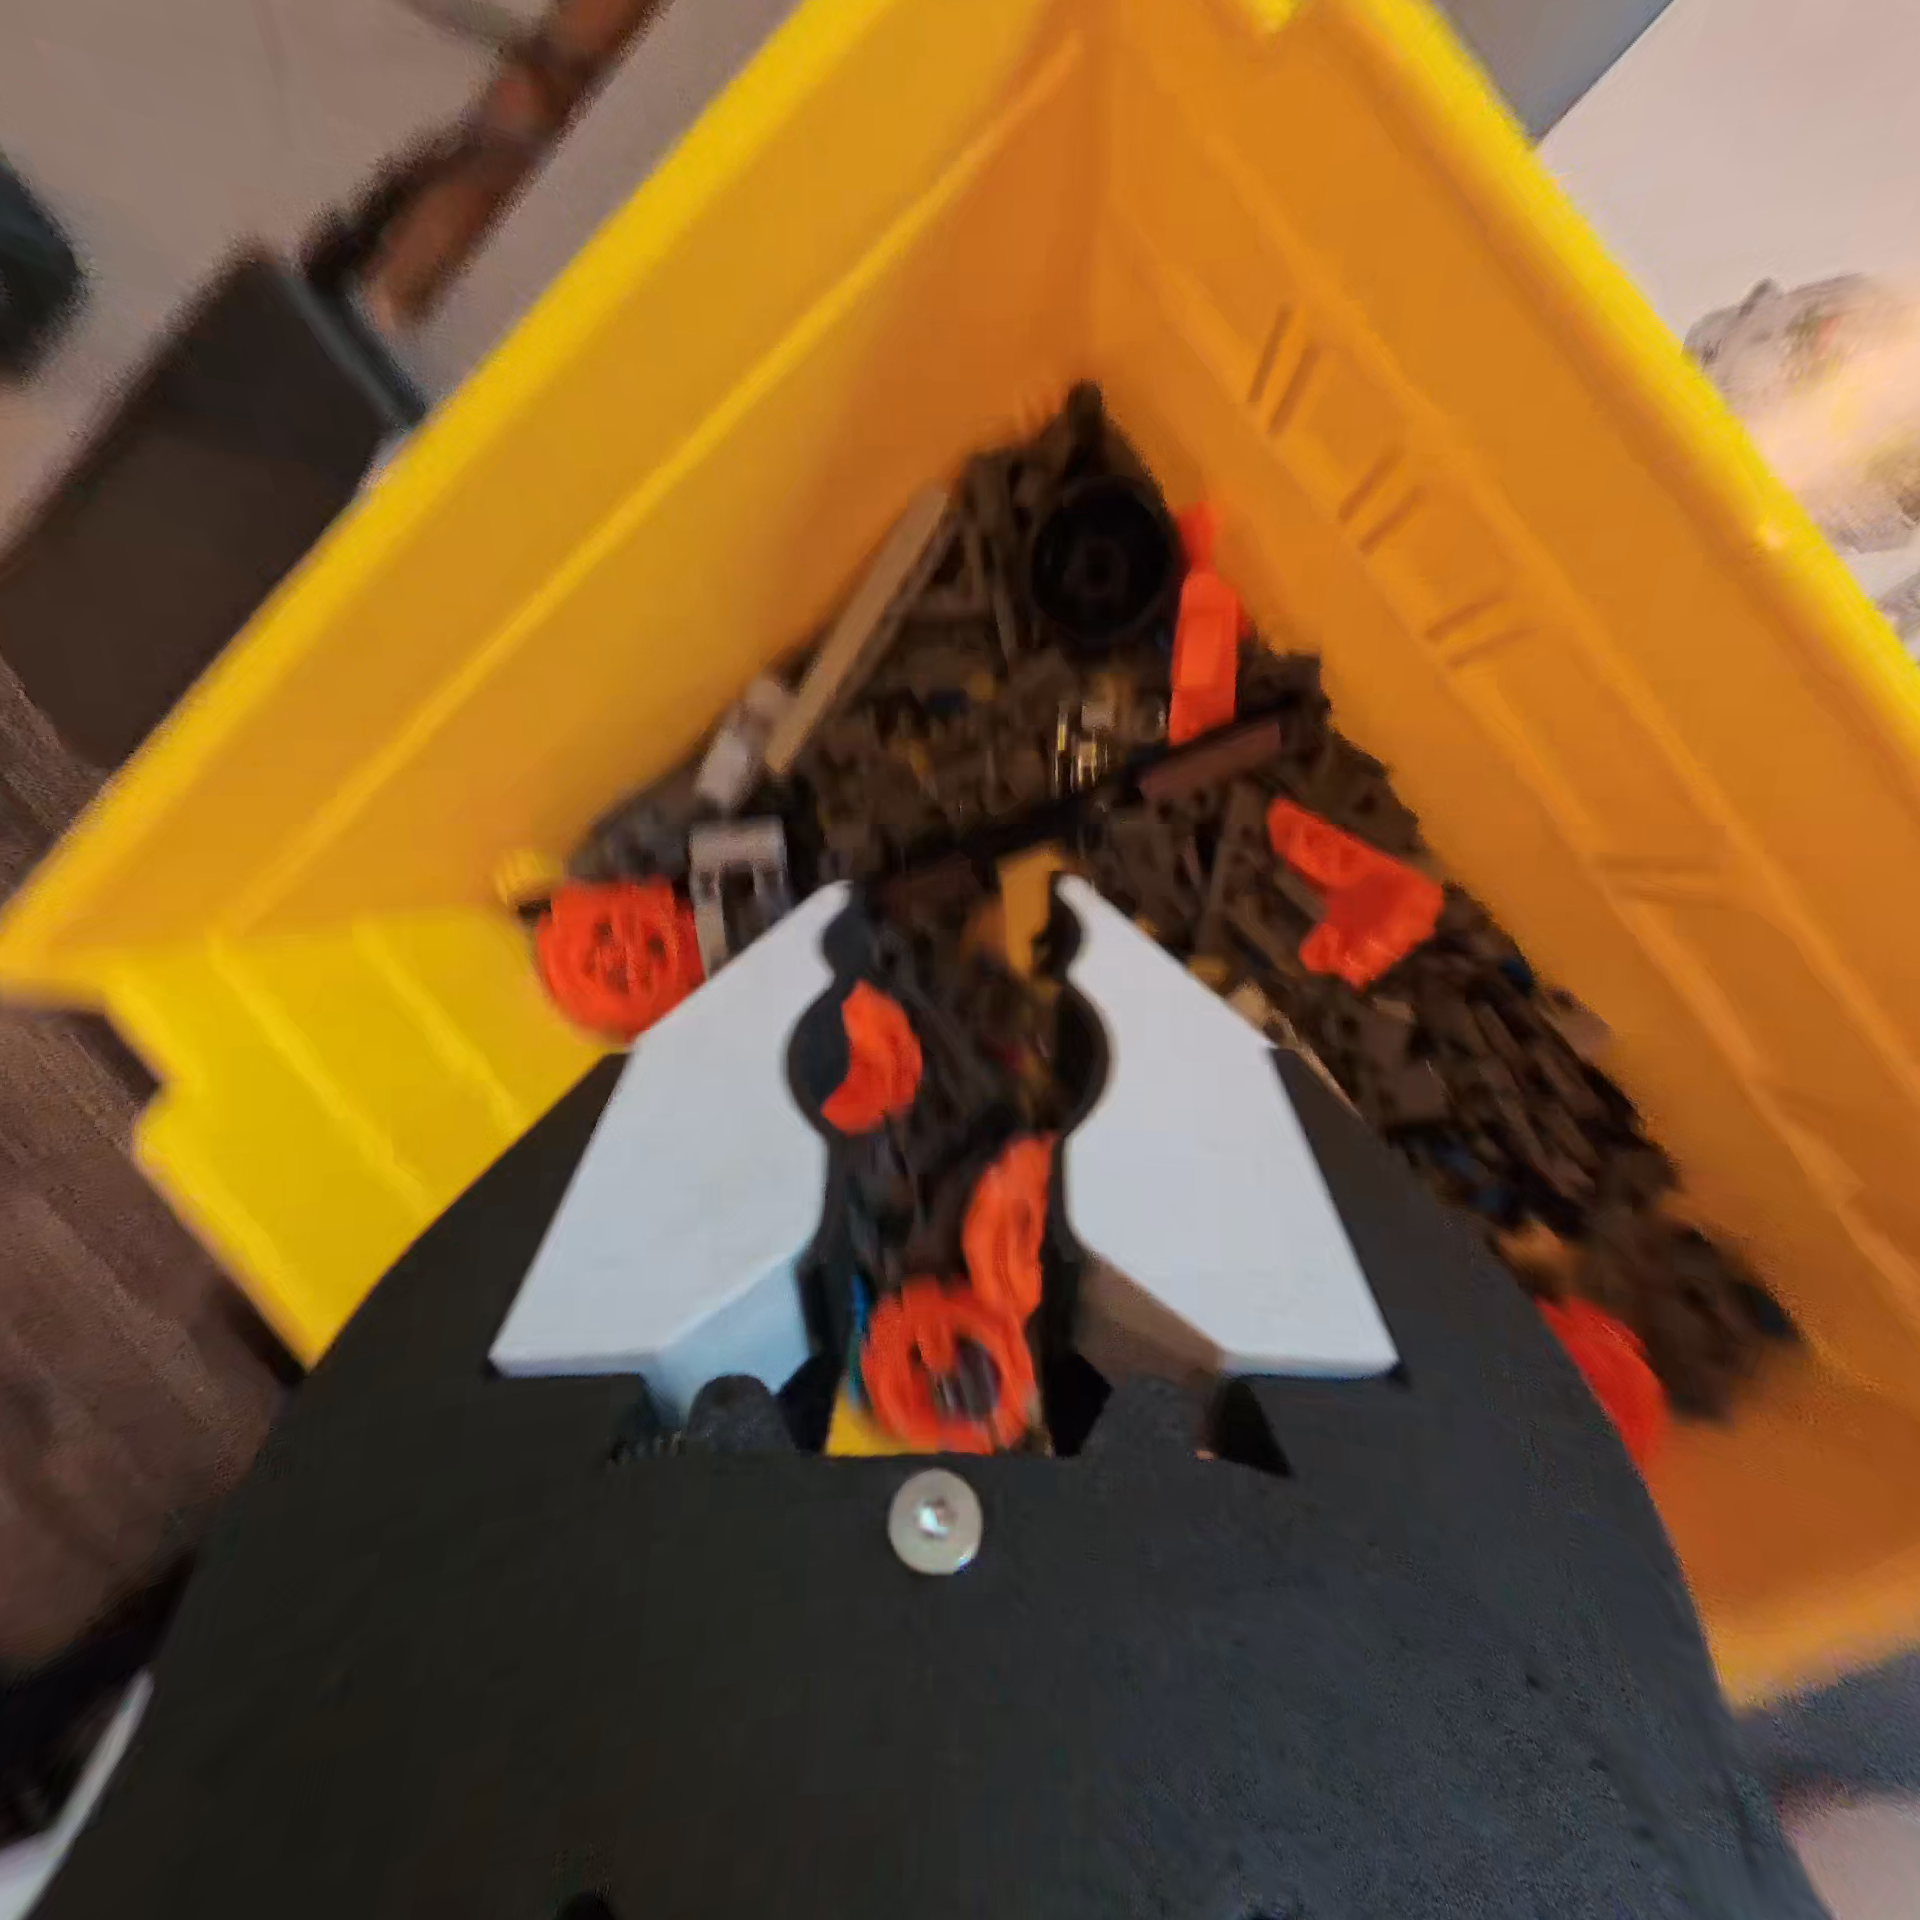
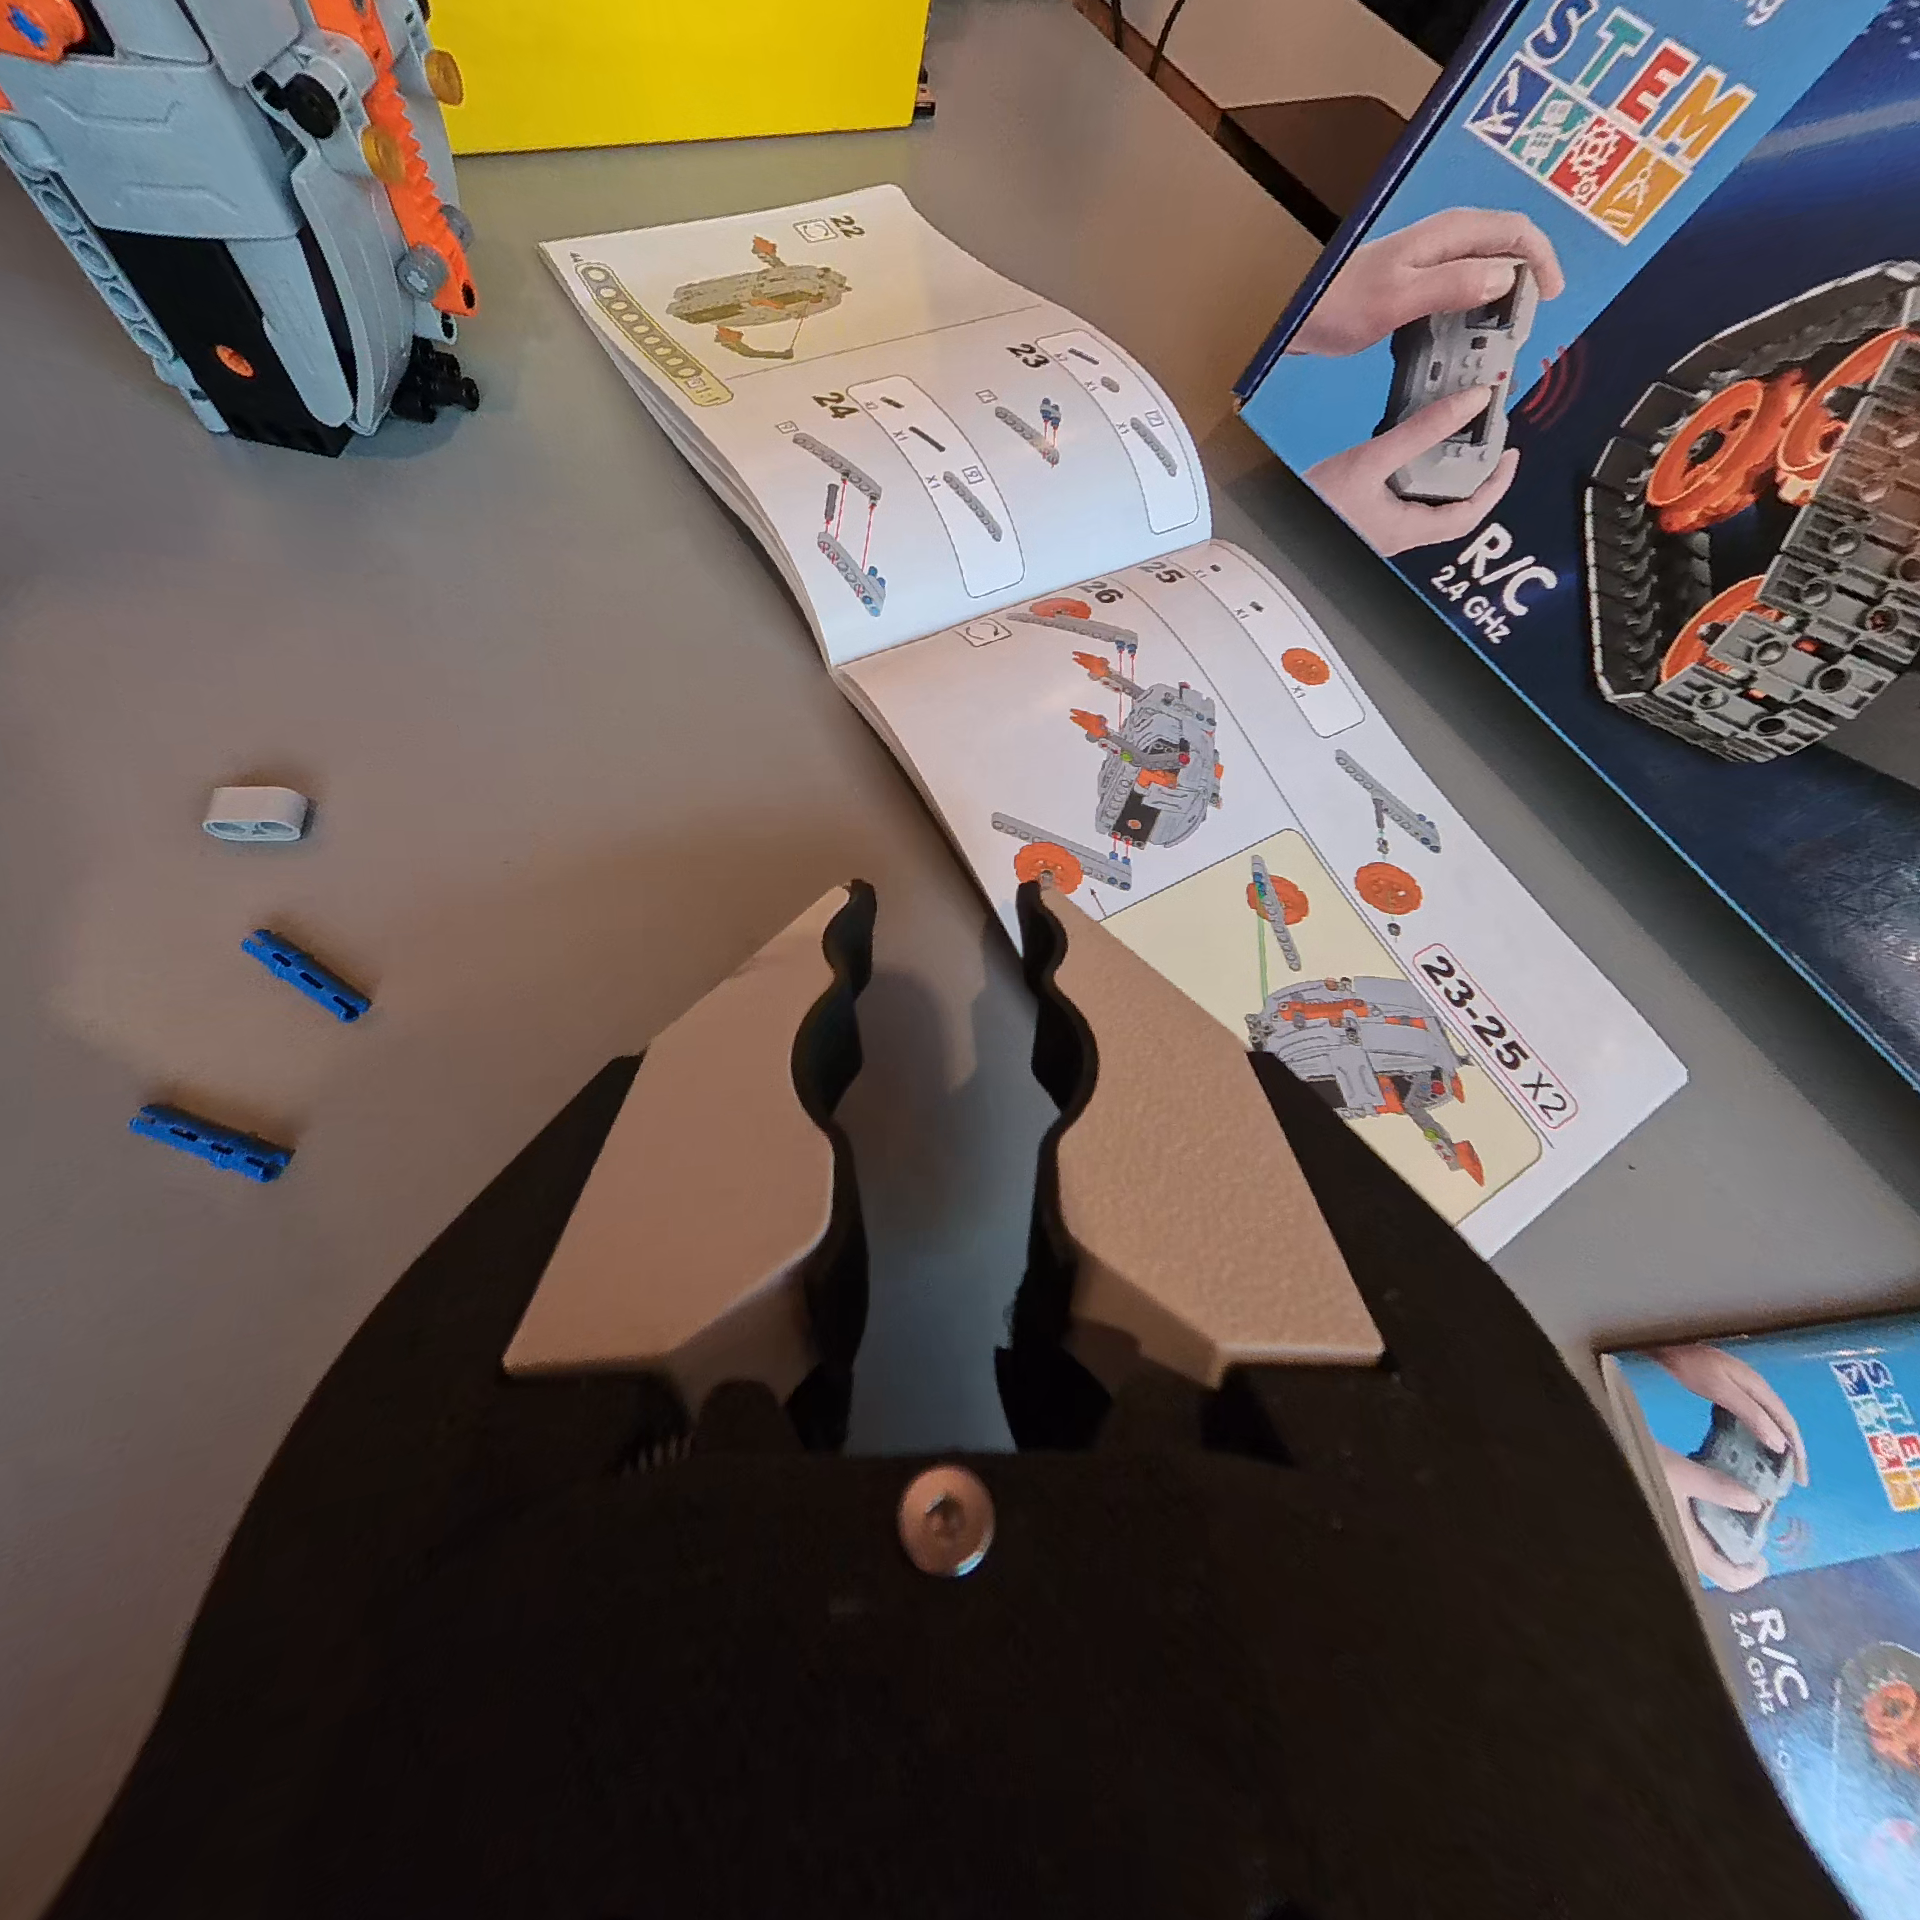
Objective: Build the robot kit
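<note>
Building-set pieces [image 1: 1091,790], dark with orange wheels among them, fill the yellow bin [image 1: 727,520] beneath our left gripper [image 1: 956,914], whose jaws stand a little apart over the heap; blur keeps us from telling whether anything sits between them. In our judgement, a clean pick here wants a slower hand and one piece singled out. On the grey table [image 2: 571,675], from left: a part-built grey and orange model [image 2: 239,208], a grey link [image 2: 257,812], two blue pins [image 2: 304,974], then our right gripper [image 2: 940,904], jaws partly open and holding nothing, its tips just over the edge of an open instruction booklet [image 2: 935,436]. A blue product box [image 2: 1662,416] stands at far right, a second booklet [image 2: 1787,1558] near it.
</note>
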{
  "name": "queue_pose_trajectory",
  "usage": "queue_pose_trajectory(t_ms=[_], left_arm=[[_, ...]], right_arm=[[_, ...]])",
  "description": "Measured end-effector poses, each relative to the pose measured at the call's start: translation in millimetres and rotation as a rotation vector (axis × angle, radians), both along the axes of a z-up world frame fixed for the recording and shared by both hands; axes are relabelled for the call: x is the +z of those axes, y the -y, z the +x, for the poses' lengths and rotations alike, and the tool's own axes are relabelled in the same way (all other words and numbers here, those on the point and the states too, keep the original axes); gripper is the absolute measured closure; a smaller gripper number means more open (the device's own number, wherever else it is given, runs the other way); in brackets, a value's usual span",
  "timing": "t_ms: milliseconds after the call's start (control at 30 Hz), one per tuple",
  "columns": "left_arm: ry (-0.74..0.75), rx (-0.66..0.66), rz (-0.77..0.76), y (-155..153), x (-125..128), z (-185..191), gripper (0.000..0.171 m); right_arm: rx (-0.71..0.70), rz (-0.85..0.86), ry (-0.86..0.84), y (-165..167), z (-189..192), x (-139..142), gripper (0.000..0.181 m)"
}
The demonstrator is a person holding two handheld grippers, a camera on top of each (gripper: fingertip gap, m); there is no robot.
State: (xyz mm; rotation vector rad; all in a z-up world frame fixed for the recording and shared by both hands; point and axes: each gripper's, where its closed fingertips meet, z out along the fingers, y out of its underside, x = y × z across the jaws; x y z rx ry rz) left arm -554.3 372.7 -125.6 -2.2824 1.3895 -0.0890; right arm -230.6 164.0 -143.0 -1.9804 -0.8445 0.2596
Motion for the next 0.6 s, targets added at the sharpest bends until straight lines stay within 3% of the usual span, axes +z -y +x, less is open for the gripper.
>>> queue_pose_trajectory(t_ms=[67,133,167,233,300,467,600], left_arm=[[-0.079,0.149,-0.092,19,13,-33,0.130],[-0.147,0.268,-0.190,51,21,-65,0.151],[-0.176,0.304,-0.254,71,21,-78,0.159],[-0.280,0.354,-0.343,97,13,-105,0.159],[-0.355,0.379,-0.348,97,5,-125,0.156],[-0.232,0.311,-0.422,84,-7,-92,0.140],[-0.181,0.140,-0.374,78,-5,-49,0.127]], right_arm=[[0.003,-0.001,0.003,1,-1,0,0.154],[0.005,-0.002,0.009,1,-1,-1,0.154],[0.007,-0.003,0.011,1,-1,-1,0.154],[0.010,-0.002,0.018,2,-2,-1,0.154],[0.012,0.002,0.029,3,-2,-1,0.154],[0.012,0.003,0.044,3,-1,-2,0.154],[0.015,-0.005,0.039,3,-2,-4,0.154]])
